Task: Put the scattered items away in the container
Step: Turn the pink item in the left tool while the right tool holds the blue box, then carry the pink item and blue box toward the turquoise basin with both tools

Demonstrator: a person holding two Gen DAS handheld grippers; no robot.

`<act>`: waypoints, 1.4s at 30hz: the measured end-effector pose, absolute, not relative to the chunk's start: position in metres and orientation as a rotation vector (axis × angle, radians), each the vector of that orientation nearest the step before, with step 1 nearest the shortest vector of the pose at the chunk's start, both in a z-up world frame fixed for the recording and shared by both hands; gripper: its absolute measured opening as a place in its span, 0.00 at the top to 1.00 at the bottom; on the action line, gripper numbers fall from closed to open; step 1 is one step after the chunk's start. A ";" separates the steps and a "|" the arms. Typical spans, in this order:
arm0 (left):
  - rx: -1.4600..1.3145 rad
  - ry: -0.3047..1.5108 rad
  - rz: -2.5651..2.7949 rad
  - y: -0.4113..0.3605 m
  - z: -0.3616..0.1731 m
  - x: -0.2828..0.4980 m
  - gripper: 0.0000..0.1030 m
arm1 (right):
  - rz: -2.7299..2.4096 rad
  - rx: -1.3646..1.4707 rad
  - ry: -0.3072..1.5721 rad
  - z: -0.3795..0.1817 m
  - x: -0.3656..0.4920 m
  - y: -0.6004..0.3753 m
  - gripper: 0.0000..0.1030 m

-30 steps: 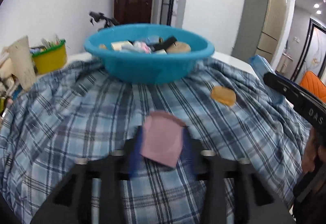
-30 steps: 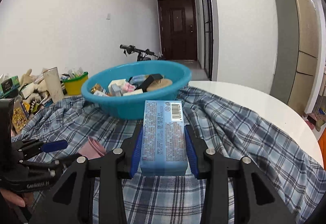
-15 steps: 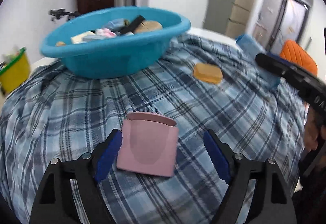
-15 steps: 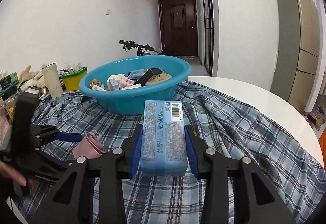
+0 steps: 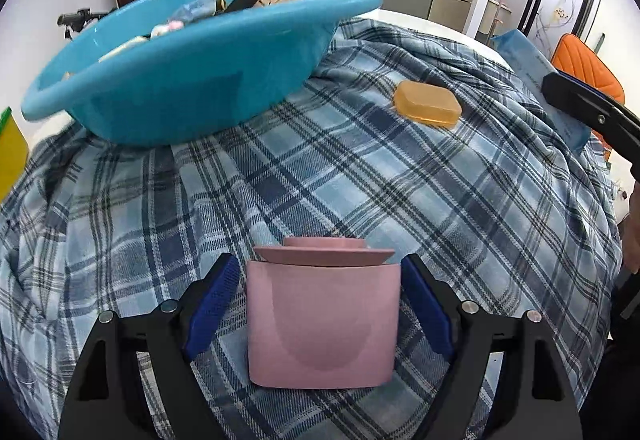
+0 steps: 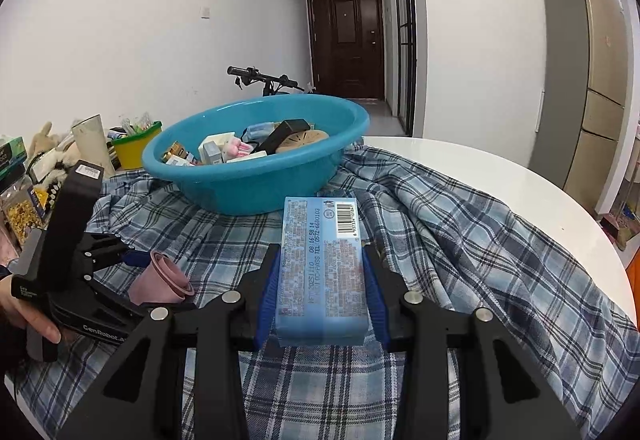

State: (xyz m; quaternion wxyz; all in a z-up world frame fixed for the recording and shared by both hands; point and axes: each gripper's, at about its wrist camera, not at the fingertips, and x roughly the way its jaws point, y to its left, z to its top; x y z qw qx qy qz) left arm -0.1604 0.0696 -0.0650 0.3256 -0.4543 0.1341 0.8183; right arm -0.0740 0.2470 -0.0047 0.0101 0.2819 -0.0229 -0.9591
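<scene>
Tools over one plaid-covered worktop, one blue basin

Left tool [image 5: 324, 304] stands wide, both blue pads clear of the one pink cup [image 5: 322, 320] lying on its side on the plaid cloth [image 5: 360, 180] between them. Right tool [image 6: 322, 296] is clamped on one blue packet [image 6: 322, 260]. One orange soap bar [image 5: 427, 104] lies near the basin [image 6: 256, 176], which holds several small items.

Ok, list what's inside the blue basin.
In the blue basin: small boxes, a pink-and-white item, a black box, a tan disc. Lower layers are hidden.
</scene>
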 end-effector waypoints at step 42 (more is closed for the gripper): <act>-0.515 0.112 2.941 0.057 0.025 -0.042 0.35 | -2.995 0.700 -0.001 0.009 -0.046 0.200 0.63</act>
